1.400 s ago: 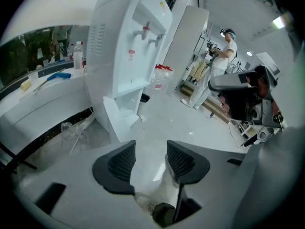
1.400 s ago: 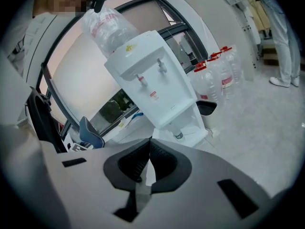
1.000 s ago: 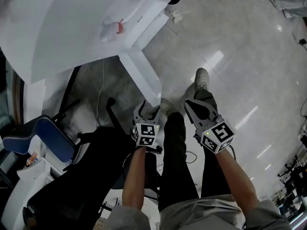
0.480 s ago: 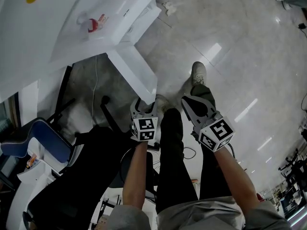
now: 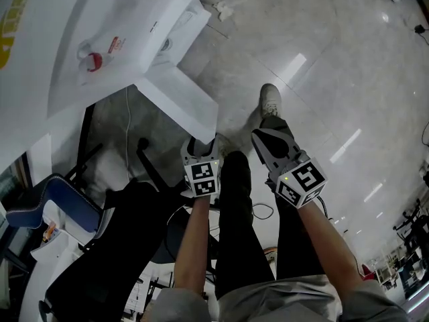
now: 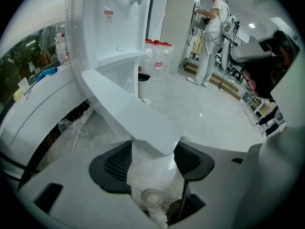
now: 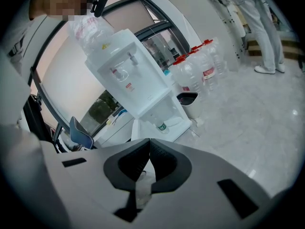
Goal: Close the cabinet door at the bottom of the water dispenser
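Step in hand: door gripped, ready to swing. Left gripper [image 6: 151, 159] has its black ribbed pads [image 6: 118, 163] narrowed onto the free end of the cabinet door [image 6: 128, 113], one pad on each side, apparently touching. The door is a flat, smooth, hard white panel running straight ahead of the fingers to the boxy white water dispenser [image 6: 109, 27], and it stands wide open. Next move, I judge: push the door round toward the cabinet base, then let go. Right gripper [image 7: 148, 159] has its fingers pressed together, empty, with the dispenser well ahead of them over glossy grey floor [image 7: 248, 109].
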`<state>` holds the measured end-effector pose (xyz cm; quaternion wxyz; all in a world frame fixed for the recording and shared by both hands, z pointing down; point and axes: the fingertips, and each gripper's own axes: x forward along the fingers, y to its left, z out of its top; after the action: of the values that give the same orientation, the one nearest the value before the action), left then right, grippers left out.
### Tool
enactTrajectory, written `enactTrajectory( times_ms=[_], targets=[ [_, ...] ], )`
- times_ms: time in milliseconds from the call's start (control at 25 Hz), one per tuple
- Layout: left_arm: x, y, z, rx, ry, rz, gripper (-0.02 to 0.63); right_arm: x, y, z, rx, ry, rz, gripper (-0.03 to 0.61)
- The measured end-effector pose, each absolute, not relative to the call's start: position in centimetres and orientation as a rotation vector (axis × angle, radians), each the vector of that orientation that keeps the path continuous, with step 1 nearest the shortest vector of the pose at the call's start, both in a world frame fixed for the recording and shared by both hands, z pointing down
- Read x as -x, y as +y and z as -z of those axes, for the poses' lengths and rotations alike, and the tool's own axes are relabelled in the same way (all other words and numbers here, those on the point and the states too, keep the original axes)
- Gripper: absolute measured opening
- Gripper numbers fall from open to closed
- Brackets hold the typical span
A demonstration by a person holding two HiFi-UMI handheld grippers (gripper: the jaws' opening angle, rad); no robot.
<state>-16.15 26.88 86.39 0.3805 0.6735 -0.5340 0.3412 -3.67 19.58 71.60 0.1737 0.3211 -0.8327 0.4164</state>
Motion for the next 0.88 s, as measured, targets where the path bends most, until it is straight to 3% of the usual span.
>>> enactTrajectory(
  times_ms=[880],
  targets=[
    [9.8, 18.4, -86.1, -1.778, -1.326, -0.822, 0.229, -1.4, 14.6, -74.1, -1.015, -2.301, -1.239, 0.011]
  ],
)
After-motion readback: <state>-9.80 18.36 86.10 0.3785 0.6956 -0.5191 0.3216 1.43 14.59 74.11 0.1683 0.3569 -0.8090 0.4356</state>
